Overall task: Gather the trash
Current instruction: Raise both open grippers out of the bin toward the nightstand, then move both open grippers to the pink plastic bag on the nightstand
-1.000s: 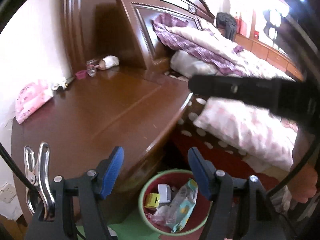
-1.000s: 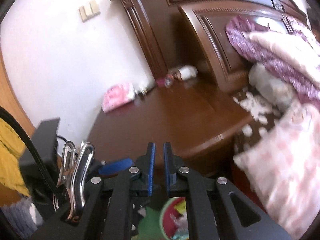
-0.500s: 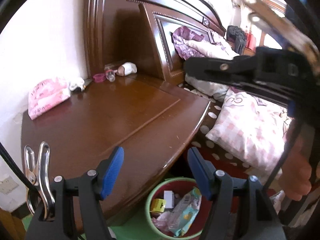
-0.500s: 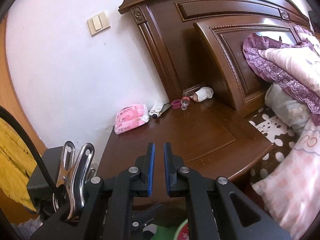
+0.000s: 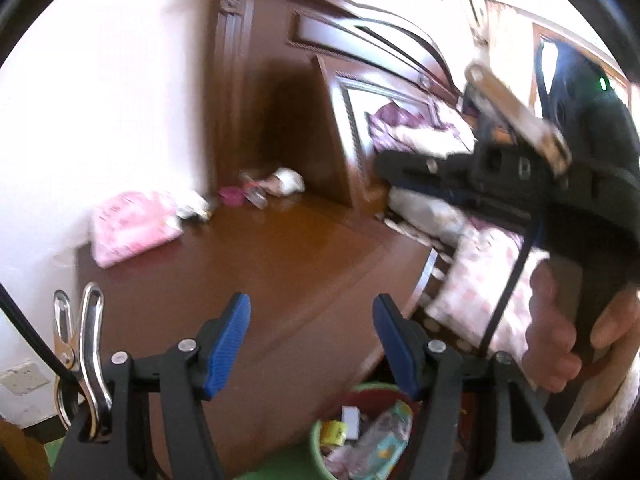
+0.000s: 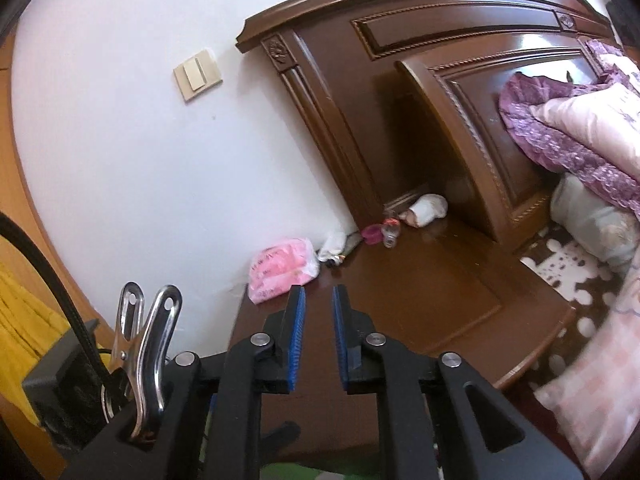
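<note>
Toward 12 o'clock on the wooden surface (image 6: 420, 300), trash sits along the wall: pink packet (image 6: 282, 270), white tube (image 6: 334, 246), small bottle (image 6: 390, 234), crumpled wad (image 6: 428, 208). Bin (image 5: 320, 436) w/ wrappers waits below at 6 o'clock. Best move imo: reach R gripper (image 6: 319, 320) level over the surface, take one item at a time. Its jaws are opening, nothing between. L gripper (image 5: 310, 340) jaws closing slightly but wide apart, empty, tilted down. Hand (image 5: 560, 344) grips the R handle at 3 o'clock.

Bright daylight, blown-out wall (left view blurred).
</note>
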Demonstrator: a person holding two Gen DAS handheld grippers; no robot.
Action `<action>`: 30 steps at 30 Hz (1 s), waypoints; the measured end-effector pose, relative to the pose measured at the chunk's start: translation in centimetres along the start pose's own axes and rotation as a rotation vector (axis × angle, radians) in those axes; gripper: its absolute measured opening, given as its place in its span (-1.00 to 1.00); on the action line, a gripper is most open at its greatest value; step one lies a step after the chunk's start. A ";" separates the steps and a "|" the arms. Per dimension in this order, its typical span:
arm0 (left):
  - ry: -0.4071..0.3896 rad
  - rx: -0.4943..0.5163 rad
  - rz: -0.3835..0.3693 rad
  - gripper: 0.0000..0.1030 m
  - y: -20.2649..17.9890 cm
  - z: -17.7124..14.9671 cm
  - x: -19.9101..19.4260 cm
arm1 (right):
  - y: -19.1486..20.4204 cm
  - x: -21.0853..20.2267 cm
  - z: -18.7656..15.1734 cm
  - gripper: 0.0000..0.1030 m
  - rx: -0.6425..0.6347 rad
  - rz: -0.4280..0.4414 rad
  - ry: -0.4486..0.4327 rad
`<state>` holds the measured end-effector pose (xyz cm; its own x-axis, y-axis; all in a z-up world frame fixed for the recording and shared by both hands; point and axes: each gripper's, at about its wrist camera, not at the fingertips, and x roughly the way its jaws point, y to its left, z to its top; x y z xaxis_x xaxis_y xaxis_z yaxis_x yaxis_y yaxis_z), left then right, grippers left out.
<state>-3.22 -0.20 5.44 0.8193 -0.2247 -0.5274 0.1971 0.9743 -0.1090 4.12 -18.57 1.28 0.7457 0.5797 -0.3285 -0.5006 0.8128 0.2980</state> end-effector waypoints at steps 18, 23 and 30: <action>0.043 -0.210 0.029 0.32 10.9 2.5 0.9 | 3.2 8.0 -0.5 -0.04 -0.079 0.088 0.116; 0.028 -0.222 0.052 0.36 12.1 2.9 0.8 | 4.6 9.9 -0.5 -0.04 -0.091 0.096 0.134; 0.029 -0.254 0.083 0.37 14.6 3.7 1.5 | 5.3 12.4 -0.1 0.00 -0.072 0.118 0.146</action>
<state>2.93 13.63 6.19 0.8106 -0.1472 -0.5668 -0.0144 0.9626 -0.2706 10.63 -7.06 -1.26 0.6104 0.6694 -0.4234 -0.6149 0.7374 0.2793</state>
